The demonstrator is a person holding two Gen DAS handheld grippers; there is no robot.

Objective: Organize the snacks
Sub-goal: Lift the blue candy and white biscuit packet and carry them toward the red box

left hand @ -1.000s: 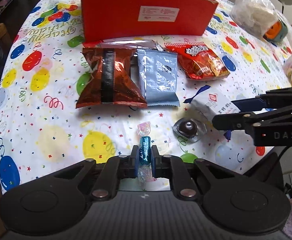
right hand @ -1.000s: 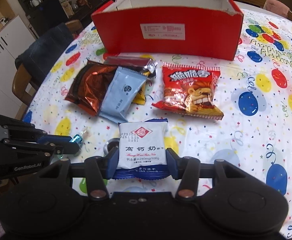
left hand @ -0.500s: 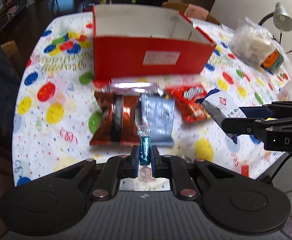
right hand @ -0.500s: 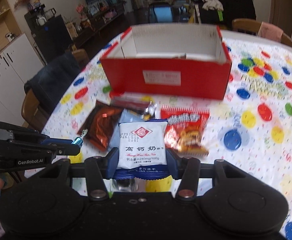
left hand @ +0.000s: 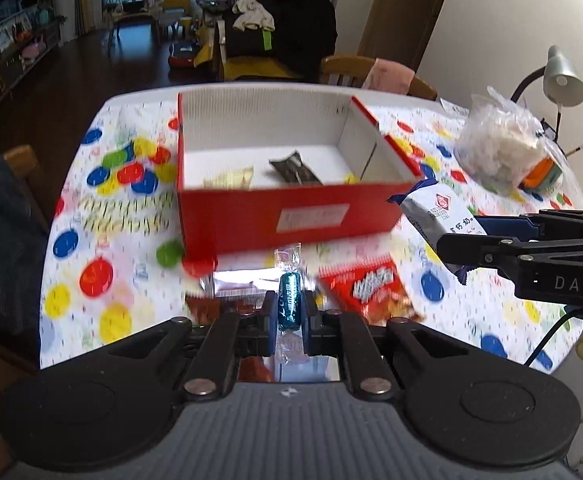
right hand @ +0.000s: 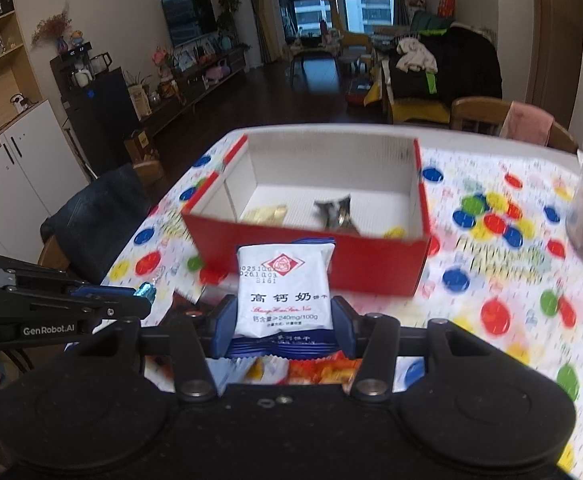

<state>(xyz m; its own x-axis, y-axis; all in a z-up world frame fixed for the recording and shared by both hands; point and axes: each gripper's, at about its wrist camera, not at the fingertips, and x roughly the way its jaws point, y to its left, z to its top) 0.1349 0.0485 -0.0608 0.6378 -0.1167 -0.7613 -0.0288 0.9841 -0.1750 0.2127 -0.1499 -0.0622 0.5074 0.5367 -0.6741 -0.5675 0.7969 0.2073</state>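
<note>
Right wrist view shows the red box (right hand: 375,264) on the tabletop (right hand: 511,292), open at the top, with a few snacks already lying inside. The right gripper (right hand: 285,322) is clenched on the white biscuit packet (right hand: 283,290); only the lower part of the packet sits between the jaws and the rest stands above them. I think the soft packet can slide out if it bumps the box wall. The left gripper (left hand: 289,312) is clenched on the teal candy (left hand: 288,306), upright between the jaws. This small wrapper is slippery and may drop outside the box.
</note>
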